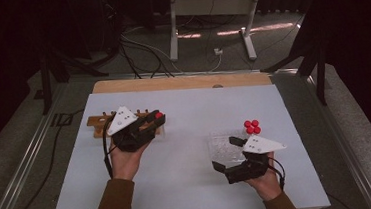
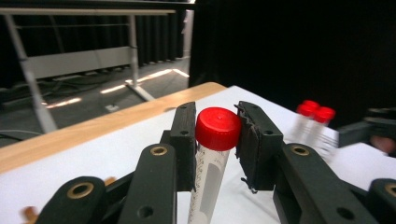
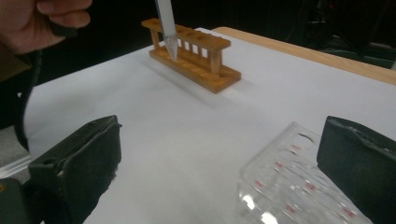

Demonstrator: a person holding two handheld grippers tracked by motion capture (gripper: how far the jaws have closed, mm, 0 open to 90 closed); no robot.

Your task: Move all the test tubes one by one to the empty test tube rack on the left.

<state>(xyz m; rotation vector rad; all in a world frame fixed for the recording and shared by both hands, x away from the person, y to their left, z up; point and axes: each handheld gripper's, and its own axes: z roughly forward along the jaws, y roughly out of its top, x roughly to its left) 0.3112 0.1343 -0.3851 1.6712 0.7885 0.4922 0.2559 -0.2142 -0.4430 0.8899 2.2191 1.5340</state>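
Observation:
A clear tube with a red cap (image 2: 217, 128) is clamped just below its cap by my left gripper (image 2: 215, 140). In the high view the left gripper (image 1: 155, 121) holds this tube (image 1: 159, 115) at the right end of the wooden tube rack (image 1: 97, 125). From the right gripper view the tube's pointed tip (image 3: 169, 37) hangs over the wooden rack (image 3: 196, 56). My right gripper (image 1: 226, 154) stands open with nothing between its pads, at the near left corner of a clear plastic rack (image 1: 224, 145). One corner of that clear rack (image 3: 289, 186) lies between its jaws, untouched.
Three more red-capped tubes (image 1: 252, 126) stand at the far right corner of the clear rack. The white work surface (image 1: 184, 109) lies on a wooden table whose far edge (image 1: 182, 82) shows behind it. Cables and a metal frame (image 1: 211, 12) are on the floor beyond.

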